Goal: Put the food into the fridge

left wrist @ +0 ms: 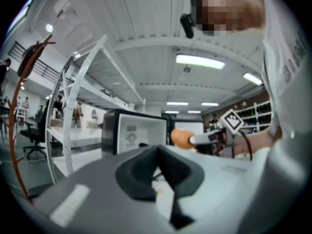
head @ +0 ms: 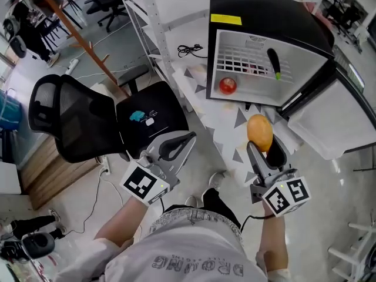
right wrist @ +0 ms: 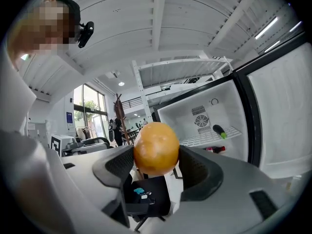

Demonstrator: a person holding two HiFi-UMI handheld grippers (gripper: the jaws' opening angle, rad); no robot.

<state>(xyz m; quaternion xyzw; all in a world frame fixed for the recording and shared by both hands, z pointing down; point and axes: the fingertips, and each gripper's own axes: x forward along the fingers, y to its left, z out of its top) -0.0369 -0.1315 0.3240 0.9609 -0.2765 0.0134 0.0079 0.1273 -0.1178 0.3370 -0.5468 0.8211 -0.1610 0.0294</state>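
Observation:
A small black fridge (head: pixel 267 13) stands open in the head view, its door (head: pixel 329 119) swung out to the right. A dark green vegetable (head: pixel 274 63) lies on its wire shelf, and a red fruit (head: pixel 227 85) sits below at the left. My right gripper (head: pixel 262 144) is shut on a round orange-yellow fruit (head: pixel 260 131), held in front of the fridge and below its opening. In the right gripper view the fruit (right wrist: pixel 156 149) fills the gap between the jaws, with the fridge (right wrist: pixel 204 116) behind. My left gripper (head: pixel 185 140) is shut and empty, lower left, over the chair.
A black office chair (head: pixel 73 119) stands at the left, with a small teal item (head: pixel 138 116) on its seat. A white shelf rack (head: pixel 155 16) with a black cable (head: pixel 191 50) stands behind the fridge. More chairs and a person are far back left.

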